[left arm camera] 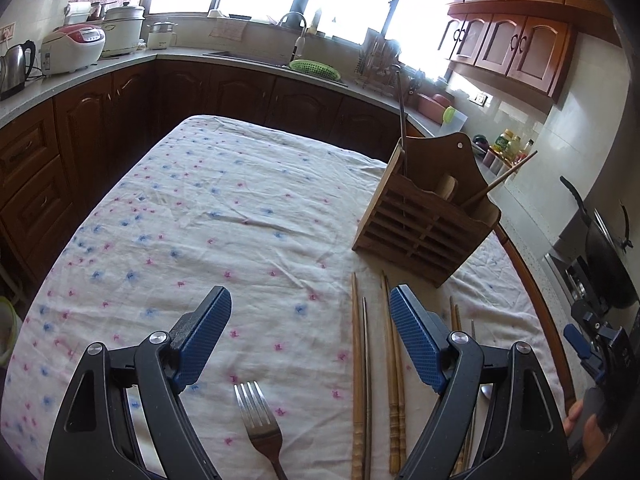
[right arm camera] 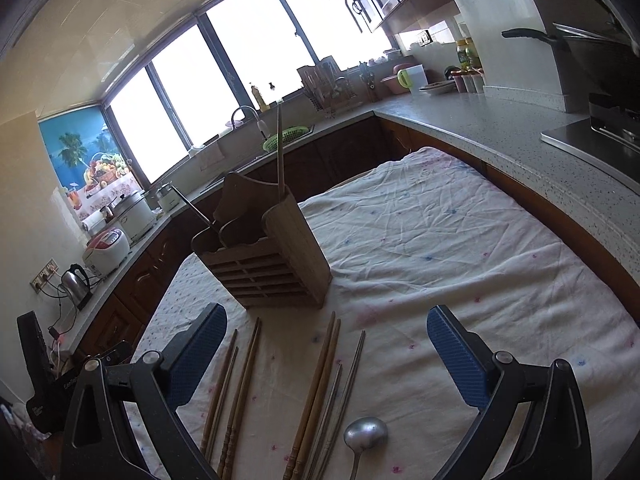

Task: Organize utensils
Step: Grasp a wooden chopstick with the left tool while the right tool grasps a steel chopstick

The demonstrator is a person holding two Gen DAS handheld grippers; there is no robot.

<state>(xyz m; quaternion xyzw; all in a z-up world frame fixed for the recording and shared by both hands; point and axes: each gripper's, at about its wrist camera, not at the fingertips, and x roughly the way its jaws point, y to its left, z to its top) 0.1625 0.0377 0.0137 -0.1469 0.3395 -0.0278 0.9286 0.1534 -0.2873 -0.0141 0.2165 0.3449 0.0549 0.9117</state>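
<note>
A wooden utensil holder (left arm camera: 426, 220) stands on the floral tablecloth (left arm camera: 224, 208), with two chopsticks sticking out of it; it also shows in the right wrist view (right arm camera: 272, 256). Several wooden and metal chopsticks (left arm camera: 360, 380) lie in front of it, also in the right wrist view (right arm camera: 316, 392). A metal fork (left arm camera: 262, 432) lies below my open, empty left gripper (left arm camera: 310, 340). A metal spoon (right arm camera: 364, 436) lies between the jaws of my open, empty right gripper (right arm camera: 324, 348). The right gripper's body appears at the left wrist view's right edge (left arm camera: 600, 348).
Kitchen counter (right arm camera: 500, 132) wraps around the table, with a rice cooker (left arm camera: 72, 46), kettle (left arm camera: 14, 66), sink with green basket (left arm camera: 314, 67) and a wok on the stove (left arm camera: 604, 256). Dark wooden cabinets (left arm camera: 100, 128) stand beyond the table's far edge.
</note>
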